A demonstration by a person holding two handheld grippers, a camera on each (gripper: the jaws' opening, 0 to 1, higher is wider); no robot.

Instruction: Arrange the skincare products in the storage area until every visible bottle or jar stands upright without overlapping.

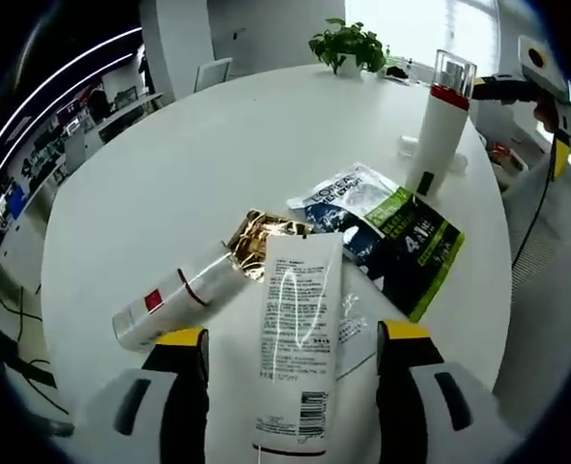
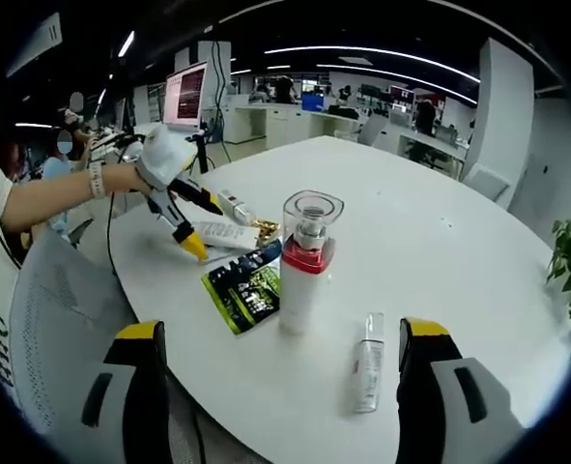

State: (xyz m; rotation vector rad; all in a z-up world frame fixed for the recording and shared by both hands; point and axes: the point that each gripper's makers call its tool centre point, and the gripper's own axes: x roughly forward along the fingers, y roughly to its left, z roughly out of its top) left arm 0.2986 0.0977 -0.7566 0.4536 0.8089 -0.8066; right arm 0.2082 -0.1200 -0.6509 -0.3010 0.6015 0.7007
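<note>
While the pump bottle (image 2: 304, 263) stands upright on the white surface (image 1: 169, 164), the rest of your products lie flat. In the left gripper view a white tube (image 1: 299, 338) lies label up between your left gripper (image 1: 293, 340) fingers, which are wide apart and not touching it. Just left of the tube a silver spray can (image 1: 174, 295) with a red mark lies on its side, its top end against a crumpled gold wrapper (image 1: 261, 238). Right of the wrapper, two flat sachets overlap: a pale one (image 1: 348, 198) under a dark green-edged one (image 1: 406, 242). The pump bottle's base sits at the far edge of the sachets.

In the right gripper view a small white vial (image 2: 368, 362) lies flat just right of the pump bottle, apart from it, between your right gripper (image 2: 290, 372) fingers, which are also spread wide and hold nothing. The dark sachet lies just left of the bottle's base. Your left gripper hangs over the tube at the far left.

A potted plant (image 1: 348, 43) sits at the surface's far edge, well apart from the products.
</note>
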